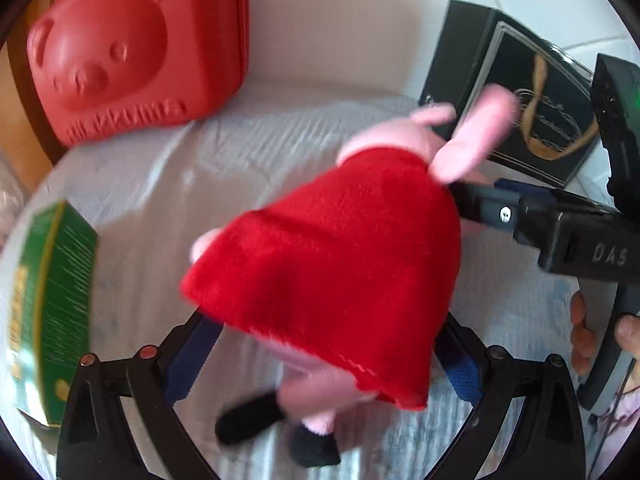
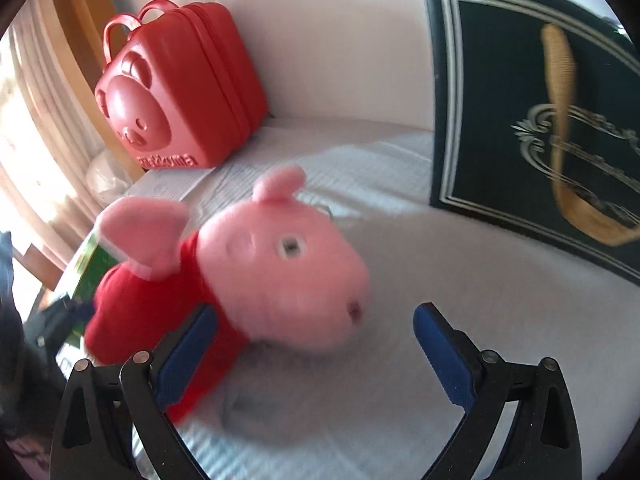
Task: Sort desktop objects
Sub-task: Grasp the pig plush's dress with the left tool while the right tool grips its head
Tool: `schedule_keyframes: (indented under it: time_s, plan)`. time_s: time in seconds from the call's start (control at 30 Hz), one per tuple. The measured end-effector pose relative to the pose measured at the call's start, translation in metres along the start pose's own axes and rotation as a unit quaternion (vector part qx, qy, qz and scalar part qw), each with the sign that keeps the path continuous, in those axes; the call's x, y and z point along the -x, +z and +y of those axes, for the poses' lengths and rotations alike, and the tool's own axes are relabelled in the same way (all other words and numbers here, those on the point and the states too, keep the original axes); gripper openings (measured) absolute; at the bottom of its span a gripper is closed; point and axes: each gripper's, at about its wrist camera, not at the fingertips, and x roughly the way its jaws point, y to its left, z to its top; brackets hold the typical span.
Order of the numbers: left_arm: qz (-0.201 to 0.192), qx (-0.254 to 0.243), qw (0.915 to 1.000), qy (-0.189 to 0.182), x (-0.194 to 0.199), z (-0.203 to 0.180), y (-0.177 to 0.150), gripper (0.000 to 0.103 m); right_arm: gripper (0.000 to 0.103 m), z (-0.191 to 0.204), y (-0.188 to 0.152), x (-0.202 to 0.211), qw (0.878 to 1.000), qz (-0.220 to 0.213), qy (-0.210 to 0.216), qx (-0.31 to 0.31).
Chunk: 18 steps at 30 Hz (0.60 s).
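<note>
Green box (image 1: 48, 312): lying at far left on the pale cloth (image 1: 248, 152).
Red bear-face case (image 1: 136, 48): standing upright at back left, against the wall.
Plush pig (image 1: 340, 256): lying blurred mid-cloth in red dress, head toward the dark box.
Left gripper (image 1: 324, 364): gaping wide, pig between blue pads, not pressing.
Right gripper (image 2: 316, 356): spreading wide, squeezing nothing, left finger against the dress.
Dark framed box (image 2: 536, 120): leaning at right rear.

A plain white wall (image 2: 340, 40) stands behind the bench (image 2: 400, 280), which is covered in a pale, faintly ribbed cloth. Off to the left a curved wooden frame (image 2: 80, 20) rises, with sheer curtains (image 2: 44, 120) beyond it glowing in strong daylight.
</note>
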Motion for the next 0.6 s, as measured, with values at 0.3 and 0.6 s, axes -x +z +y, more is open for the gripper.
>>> schedule_keyframes:
  time_s: [0.3, 0.6]
  plan:
    - [-0.031, -0.042, 0.9985, 0.013, 0.027, -0.017, 0.002, 0.064, 0.042, 0.004, -0.001, 0.005, 0.999, 0.026, 0.011, 0.018]
    - [-0.038, -0.11, 0.9911, 0.065, 0.092, -0.017, -0.025, 0.061, 0.002, 0.038, -0.024, 0.079, 1.0, 0.005, 0.019, 0.004]
